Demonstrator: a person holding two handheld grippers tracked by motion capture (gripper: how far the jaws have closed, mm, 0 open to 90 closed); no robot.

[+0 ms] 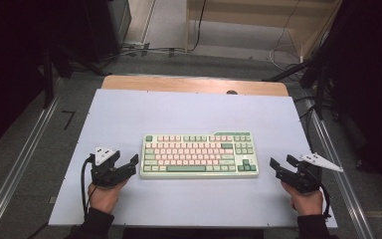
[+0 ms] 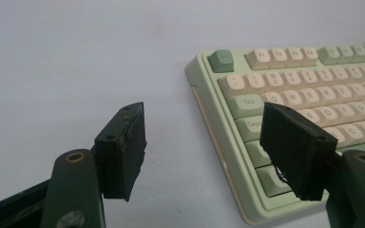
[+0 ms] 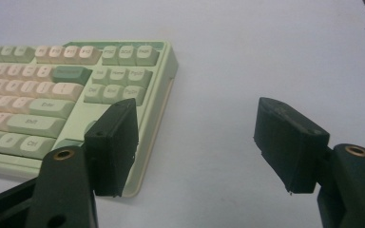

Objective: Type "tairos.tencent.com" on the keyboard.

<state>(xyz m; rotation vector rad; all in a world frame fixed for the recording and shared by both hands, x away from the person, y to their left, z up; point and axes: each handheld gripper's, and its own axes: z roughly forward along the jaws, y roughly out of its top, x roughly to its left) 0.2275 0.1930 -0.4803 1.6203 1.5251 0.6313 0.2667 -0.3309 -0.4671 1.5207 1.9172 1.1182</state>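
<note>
A pale green keyboard (image 1: 199, 155) with pink and green keys lies flat in the middle of the white table mat (image 1: 129, 114). My left gripper (image 1: 127, 164) rests just off its left end, open and empty. In the left gripper view, the left gripper (image 2: 209, 152) has its jaws spread, the right jaw over the keyboard's (image 2: 285, 95) near left corner. My right gripper (image 1: 284, 163) sits past the keyboard's right end, open and empty. In the right gripper view, the right gripper (image 3: 197, 142) frames bare mat, with the keyboard (image 3: 66, 90) behind its left jaw.
The mat lies on a wooden table (image 1: 194, 83) with metal rails (image 1: 15, 164) along both sides. Cables (image 1: 283, 52) trail over the floor behind the table. Dark equipment (image 1: 104, 25) stands at the far left and right.
</note>
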